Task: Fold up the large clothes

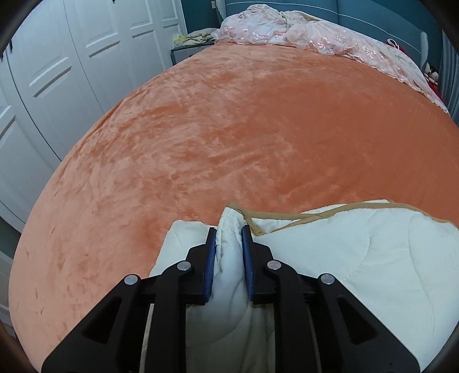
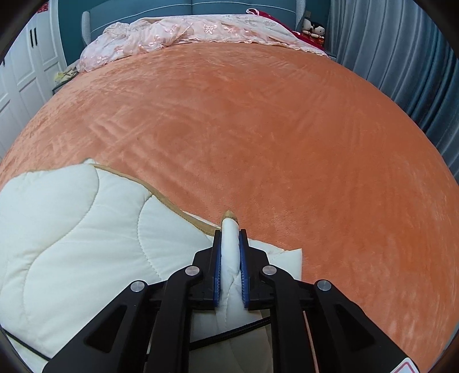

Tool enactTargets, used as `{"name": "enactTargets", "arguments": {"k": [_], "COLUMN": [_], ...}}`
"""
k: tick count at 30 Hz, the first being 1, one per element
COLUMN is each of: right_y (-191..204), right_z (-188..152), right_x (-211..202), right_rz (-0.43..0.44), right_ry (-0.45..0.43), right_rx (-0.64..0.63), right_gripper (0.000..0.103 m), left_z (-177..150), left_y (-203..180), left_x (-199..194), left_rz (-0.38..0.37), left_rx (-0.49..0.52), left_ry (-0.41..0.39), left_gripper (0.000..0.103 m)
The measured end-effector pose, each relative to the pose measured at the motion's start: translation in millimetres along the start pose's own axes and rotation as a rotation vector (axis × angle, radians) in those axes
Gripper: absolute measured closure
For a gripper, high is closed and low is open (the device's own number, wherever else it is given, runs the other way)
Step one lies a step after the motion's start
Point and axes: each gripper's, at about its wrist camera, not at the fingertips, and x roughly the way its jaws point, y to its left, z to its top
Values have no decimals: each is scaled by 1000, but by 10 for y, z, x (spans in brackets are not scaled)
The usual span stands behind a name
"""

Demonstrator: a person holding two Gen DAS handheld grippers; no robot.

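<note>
An orange plush bedspread (image 1: 229, 137) covered the bed. At its far end a crumpled pink lace coverlet (image 2: 183, 34) lay against a blue upholstered headboard (image 2: 137, 7). White panelled wardrobe doors (image 1: 66, 57) stood along one side, grey-blue curtains (image 2: 401, 57) along the other, with small dolls (image 2: 314, 30) near the curtains.

The cream quilted blanket with tan binding (image 1: 358, 258) runs off the lower edge of both wrist views, its near part hidden beneath the black gripper arms. The orange plush bedspread (image 1: 229, 129) is cut off by the fisheye rim. Small dolls (image 2: 314, 30) beside the grey-blue curtain (image 2: 401, 57) are too small to make out.
</note>
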Motion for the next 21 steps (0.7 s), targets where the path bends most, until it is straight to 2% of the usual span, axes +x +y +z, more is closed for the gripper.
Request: {"name": "enactTargets", "arguments": {"k": [7, 11, 13, 14, 16, 17, 21], "right_y": [89, 41, -113, -216, -412, -480, -558], "right_z": [-46, -27, -6, -3, -9, -21, -109], "right_x": [71, -15, -251, -414, -760, -943, -1618], "right_rz": [-37, -15, 31, 56, 96, 89, 84], "right_ry": [-25, -47, -98, -133, -191, -219, -294], "right_rx": [-19, 8, 67, 106, 156, 160, 84], "right_gripper": [88, 86, 86, 86, 86, 86, 86], "left_z": [-58, -48, -28, -12, -1, -13, -92], "left_y": [-27, -36, -6, 34, 130, 186, 310], "left_x": [116, 122, 66, 4, -178, -318, -878], "left_rz": [10, 22, 22, 22, 30, 31, -27], "left_rx": [4, 6, 2, -6, -22, -34, -46], "left_ry": [-11, -9, -6, -8, -29, -53, -99], "left_gripper": [85, 81, 77, 71, 55, 46, 45]}}
